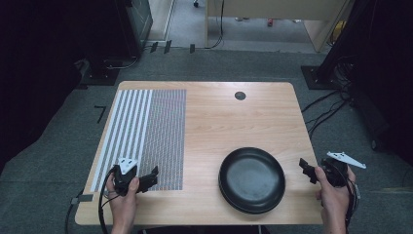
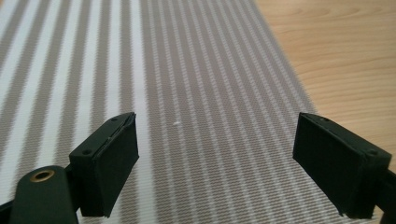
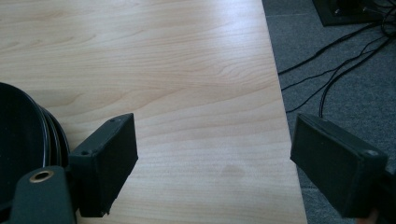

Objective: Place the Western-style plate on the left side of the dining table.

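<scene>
Your left gripper [image 1: 152, 176] hangs over the near end of the flat woven placemat [image 1: 146, 131], white-striped on its left half and finely grey-patterned on its right, which lies flat along the left side of the light wooden counter [image 1: 219, 117]. The jaws stand wide apart with nothing between them; in the left gripper view they frame bare mat, and the pads are clear of the weave.

Your right gripper [image 1: 306, 168] is held at the counter's right edge, just beside the stack of shallow round black plates [image 1: 252, 179]. Its jaws are also spread wide and empty. In the right gripper view the rims of the plates [image 3: 28, 140] curve in at the left, beside the left-hand jaw but not between the two, and I cannot tell from any view whether that jaw touches the rim.

As for progress, judge this as the very start of the work: the plates sit stacked together on bare wood near the front edge, right of centre and well apart from the mat, and nothing has been gripped. Everything appears left to do. If the plates are to go on the mat, you have yet to close on a rim, lift, carry across and set down.
</scene>
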`<state>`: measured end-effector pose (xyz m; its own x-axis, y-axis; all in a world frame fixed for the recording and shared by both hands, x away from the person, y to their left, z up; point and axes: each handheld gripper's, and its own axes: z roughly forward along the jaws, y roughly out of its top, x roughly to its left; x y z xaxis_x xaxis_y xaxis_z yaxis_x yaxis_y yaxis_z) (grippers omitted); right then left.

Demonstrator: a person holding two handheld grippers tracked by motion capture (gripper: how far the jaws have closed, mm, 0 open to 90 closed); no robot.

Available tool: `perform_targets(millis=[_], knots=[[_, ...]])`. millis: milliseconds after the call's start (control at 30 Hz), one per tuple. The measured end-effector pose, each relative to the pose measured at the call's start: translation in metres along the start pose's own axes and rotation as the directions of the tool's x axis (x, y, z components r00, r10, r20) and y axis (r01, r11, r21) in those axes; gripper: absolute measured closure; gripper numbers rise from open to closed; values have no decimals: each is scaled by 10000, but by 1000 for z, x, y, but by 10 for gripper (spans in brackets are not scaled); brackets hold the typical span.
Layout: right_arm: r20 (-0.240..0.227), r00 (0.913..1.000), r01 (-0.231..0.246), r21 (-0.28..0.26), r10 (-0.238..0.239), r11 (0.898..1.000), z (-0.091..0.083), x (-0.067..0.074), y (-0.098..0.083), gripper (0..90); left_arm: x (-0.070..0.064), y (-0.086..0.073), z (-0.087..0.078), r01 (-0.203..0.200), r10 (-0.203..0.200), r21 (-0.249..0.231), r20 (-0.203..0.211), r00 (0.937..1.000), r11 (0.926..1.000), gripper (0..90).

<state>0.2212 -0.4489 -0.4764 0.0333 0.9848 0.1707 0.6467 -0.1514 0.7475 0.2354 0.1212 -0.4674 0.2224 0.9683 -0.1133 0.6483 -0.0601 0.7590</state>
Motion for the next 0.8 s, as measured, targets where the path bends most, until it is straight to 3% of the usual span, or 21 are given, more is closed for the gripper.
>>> perform_targets(millis=[167, 333, 367, 567, 800], knots=[[39, 9982, -604, -280, 605, 9978, -3, 0, -6, 181, -18, 9, 3, -158, 164, -195, 290, 9994, 9997, 140], [-130, 9983, -577, -255, 574, 9980, -4, 4, -10, 182, -31, 11, 5, -281, 300, -310, 608, 9977, 9991, 141], [-165, 9983, -570, -284, 566, 9980, -4, 5, -10, 183, -40, 9, 7, -552, 572, -282, 751, 9955, 9981, 141], [-398, 9981, -481, -199, 473, 9986, -3, 12, -12, 186, -60, 8, 12, -770, 789, -193, 1315, 9882, 9968, 141], [-652, 9974, -336, -275, 317, 9991, -4, 19, -11, 205, -69, 8, 14, -730, 733, -82, 1697, 9828, 9973, 142]])
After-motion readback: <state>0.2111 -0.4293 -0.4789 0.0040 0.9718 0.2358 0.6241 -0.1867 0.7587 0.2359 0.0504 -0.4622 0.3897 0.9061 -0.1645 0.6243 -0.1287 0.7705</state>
